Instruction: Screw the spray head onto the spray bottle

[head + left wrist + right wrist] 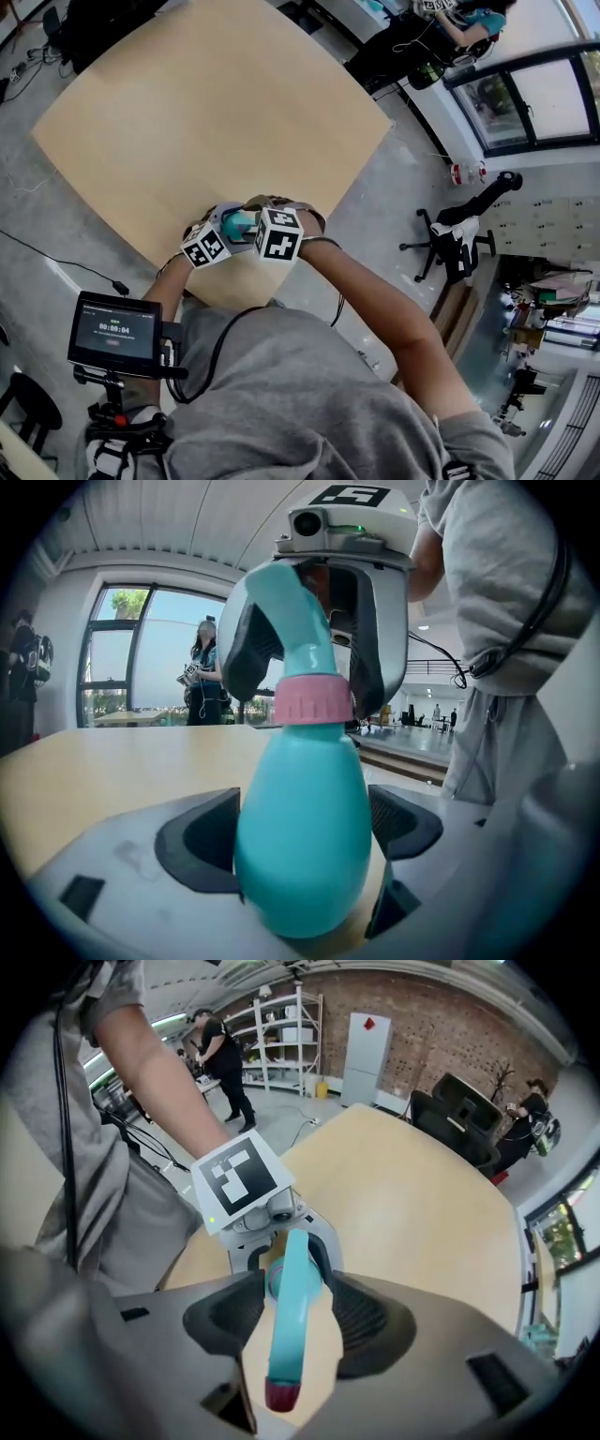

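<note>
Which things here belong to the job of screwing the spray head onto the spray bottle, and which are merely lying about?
Belong to the job: spray bottle, spray head, pink collar, left tongs and right tongs, both open, table.

Lying about: office chair, plastic bottle on the floor, shelves.

Looks like an open-plan lab or workshop-style office. There's a bare brick wall and white storage shelves at the top of the right gripper view. Head view has a rolling office chair on grey floor and big windows upper right.
</note>
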